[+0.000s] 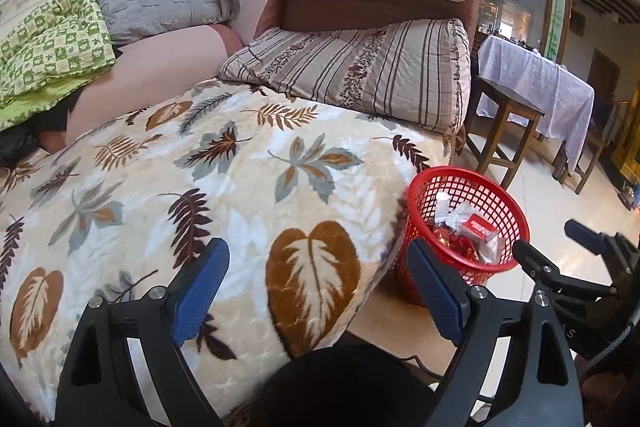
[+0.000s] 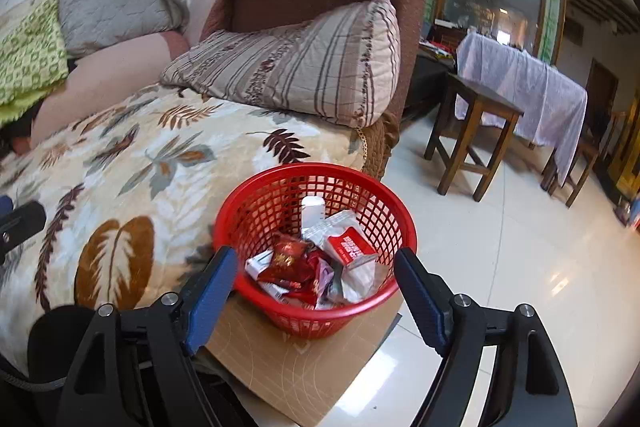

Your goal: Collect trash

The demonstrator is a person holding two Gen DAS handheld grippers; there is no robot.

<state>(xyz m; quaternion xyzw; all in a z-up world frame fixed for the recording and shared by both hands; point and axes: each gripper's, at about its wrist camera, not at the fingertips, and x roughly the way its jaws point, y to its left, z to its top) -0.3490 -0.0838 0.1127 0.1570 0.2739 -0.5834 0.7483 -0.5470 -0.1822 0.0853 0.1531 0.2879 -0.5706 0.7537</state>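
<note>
- The trash (image 2: 320, 267) sits inside the red basket (image 2: 384, 203): a red foil packet, a small red-and-white carton, crumpled silvery wrappers and a white tube-like piece standing against the far wall. It lies heaped and overlapping, so no piece sets one direction for the lot; the carton's long side runs roughly from the basket's middle toward its right wall, and the white piece stands nearly upright.
- The basket stands upright with its mouth facing up, which is likely why the pieces stay put in a loose pile. It rests on a tan mat (image 2: 304, 359) on the tiled floor (image 2: 500, 267), just beside the edge of the bed, within easy reach of both of your hands.
- Your right gripper (image 2: 316, 279) hangs over the near rim of the basket with its blue pads spread wide on either side of the heap, and nothing is held between them.
- Your left gripper (image 1: 320, 287) is over the leaf-print blanket (image 1: 240, 167) at the bed's corner, likewise wide apart and empty; the basket lies off to its right.
- On the blanket in view you have no loose wrapper that I can make out, so the collecting looks close to finished, though the far parts of the bed are partly hidden by the striped pillow (image 1: 360, 75) and green quilt (image 1: 48, 43).
</note>
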